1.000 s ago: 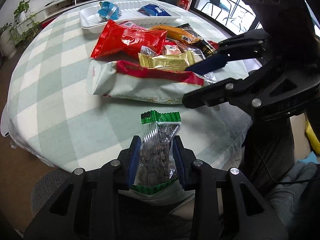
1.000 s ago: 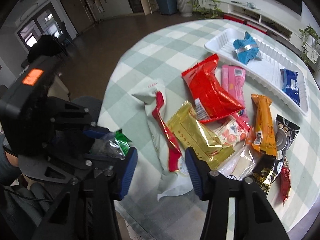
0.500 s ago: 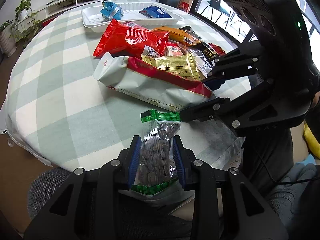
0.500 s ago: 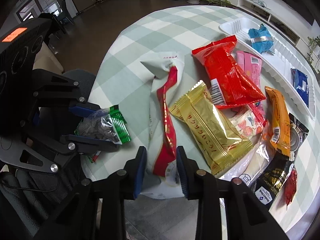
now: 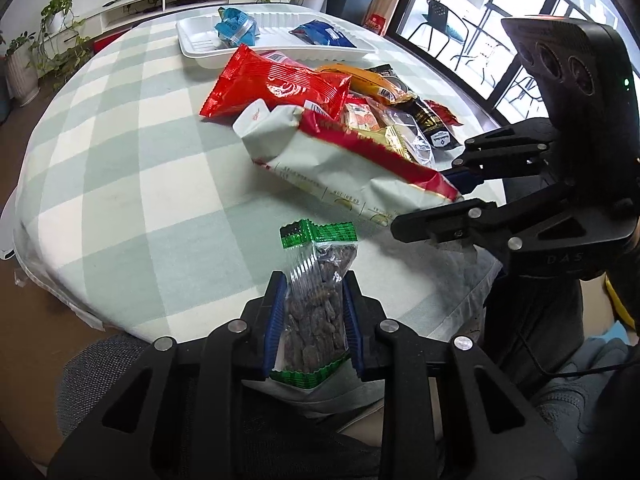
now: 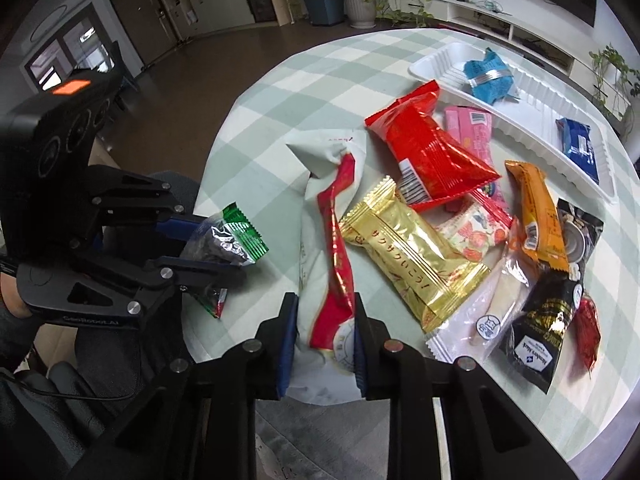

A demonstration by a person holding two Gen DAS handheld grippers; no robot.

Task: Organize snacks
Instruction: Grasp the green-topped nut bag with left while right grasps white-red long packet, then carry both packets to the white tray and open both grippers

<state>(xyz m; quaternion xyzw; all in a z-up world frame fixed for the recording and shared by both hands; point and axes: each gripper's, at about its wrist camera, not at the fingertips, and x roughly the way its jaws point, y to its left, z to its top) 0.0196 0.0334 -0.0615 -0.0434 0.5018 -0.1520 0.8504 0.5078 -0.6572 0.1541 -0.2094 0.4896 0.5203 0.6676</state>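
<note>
My left gripper (image 5: 313,284) is shut on a clear packet of dark snacks with green ends (image 5: 314,332), held above the near edge of the table; the same packet (image 6: 228,240) shows at the left of the right wrist view. My right gripper (image 6: 322,308) is closing its jaws on the near end of a long white bag with a red stripe (image 6: 332,216), and the pads press on it. In the left wrist view that bag (image 5: 332,160) slants up off the cloth toward the right gripper (image 5: 430,204). A white tray (image 5: 208,50) at the far side holds two blue packets.
A pile of snacks lies mid-table: a red bag (image 6: 424,152), a gold packet (image 6: 412,256), a pink packet (image 6: 472,132), an orange bar (image 6: 538,216) and a black packet (image 6: 540,328). The round table has a green-and-white check cloth (image 5: 120,160). A grey chair stands below the near edge.
My right gripper came down over the white-and-red bag's near end and closed on it; that end has risen off the cloth. The left gripper kept hold of the green-ended packet.
</note>
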